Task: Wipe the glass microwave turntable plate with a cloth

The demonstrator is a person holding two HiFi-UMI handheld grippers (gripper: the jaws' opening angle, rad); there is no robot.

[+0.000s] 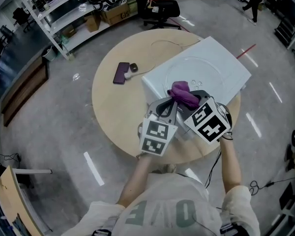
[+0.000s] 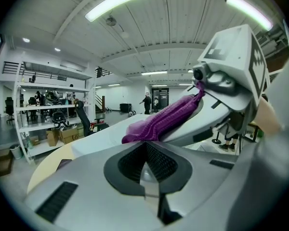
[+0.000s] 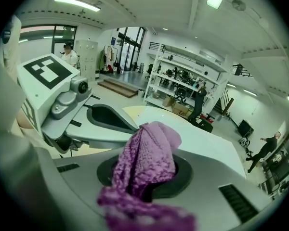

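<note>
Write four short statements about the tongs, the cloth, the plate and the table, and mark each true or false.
1. The right tongs are shut on the purple cloth. True.
2. The left tongs hold the glass plate. False: they are shut on nothing, and the plate lies on top of the white microwave.
3. The microwave stands on a round wooden table. True.
4. The phone lies on top of the microwave. False: it lies on the table, to the left of the microwave in the head view.
</note>
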